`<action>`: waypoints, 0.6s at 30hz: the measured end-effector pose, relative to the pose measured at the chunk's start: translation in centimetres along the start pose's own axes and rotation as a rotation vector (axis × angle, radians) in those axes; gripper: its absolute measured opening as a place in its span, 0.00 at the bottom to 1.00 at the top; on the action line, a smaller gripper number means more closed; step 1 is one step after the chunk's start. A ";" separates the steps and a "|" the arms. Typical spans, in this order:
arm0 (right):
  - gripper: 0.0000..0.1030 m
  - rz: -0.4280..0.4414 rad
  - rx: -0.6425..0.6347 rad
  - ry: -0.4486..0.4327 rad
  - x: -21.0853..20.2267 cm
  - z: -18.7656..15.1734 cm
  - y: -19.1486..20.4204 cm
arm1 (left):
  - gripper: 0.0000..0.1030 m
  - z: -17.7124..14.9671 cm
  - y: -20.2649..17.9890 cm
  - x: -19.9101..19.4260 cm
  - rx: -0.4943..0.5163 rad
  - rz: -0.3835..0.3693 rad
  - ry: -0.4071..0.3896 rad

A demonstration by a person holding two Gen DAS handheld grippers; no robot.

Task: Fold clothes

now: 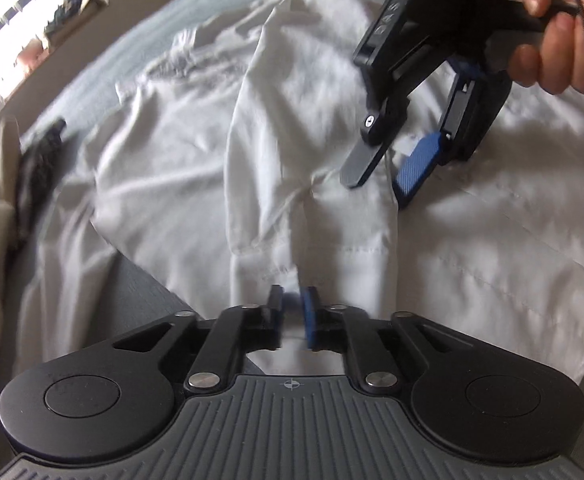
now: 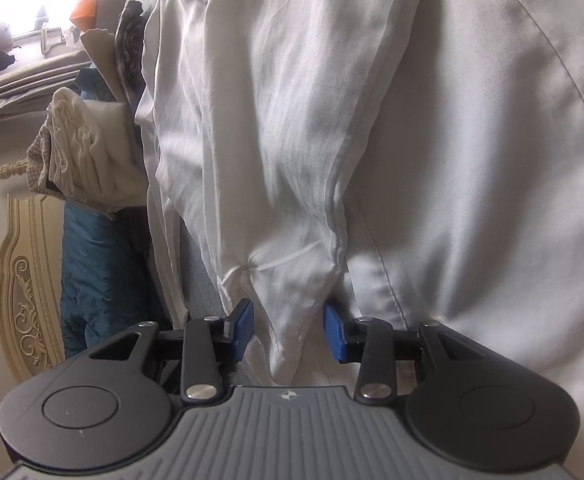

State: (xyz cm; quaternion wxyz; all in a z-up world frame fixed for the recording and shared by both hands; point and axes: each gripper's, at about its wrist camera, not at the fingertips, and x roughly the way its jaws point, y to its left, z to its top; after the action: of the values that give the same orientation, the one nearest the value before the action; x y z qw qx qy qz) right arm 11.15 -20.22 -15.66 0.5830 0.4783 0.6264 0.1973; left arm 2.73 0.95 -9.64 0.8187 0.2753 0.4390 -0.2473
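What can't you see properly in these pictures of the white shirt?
- Left wrist view: whether the left gripper pinches the white shirt; its blue pads are blurred.
- Right wrist view: the shirt's far end, cut off by the top edge.
- Right wrist view: the pile of clothes, half hidden behind the shirt.

A grey bed cover lies under everything, showing at the lower left and along the far edge in the left wrist view. A bright window glares at the upper left, its detail washed out. In the right wrist view, a cream carved headboard with scrollwork stands at the left. Beside it hangs a teal cloth, and above that sits a bundle of cream fabric. A small orange object sits near the window.
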 end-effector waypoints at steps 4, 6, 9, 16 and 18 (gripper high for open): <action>0.40 0.005 0.006 0.001 -0.1 0.1 -0.1 | 0.35 -0.3 2.9 -1.0 -0.166 -0.126 -0.001; 0.40 0.004 0.007 0.003 -0.1 0.1 -0.1 | 0.37 -0.4 4.5 -2.1 -0.244 -0.186 -0.037; 0.40 0.002 0.002 0.004 0.0 0.1 -0.1 | 0.41 -0.7 7.1 -3.5 -0.390 -0.256 -0.106; 0.41 -0.009 -0.012 0.002 0.0 0.0 0.4 | 0.40 -0.3 10.3 0.4 -0.603 -0.278 -0.072; 0.41 -0.014 -0.019 0.004 0.0 -0.1 0.5 | 0.39 -0.2 10.3 1.5 -0.611 -0.296 -0.056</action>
State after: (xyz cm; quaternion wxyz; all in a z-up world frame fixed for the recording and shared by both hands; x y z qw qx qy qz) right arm 11.20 -19.93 -15.22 0.5875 0.4680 0.6290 0.2003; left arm 10.06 8.29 -8.62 0.8304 -0.0564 0.5052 -0.2283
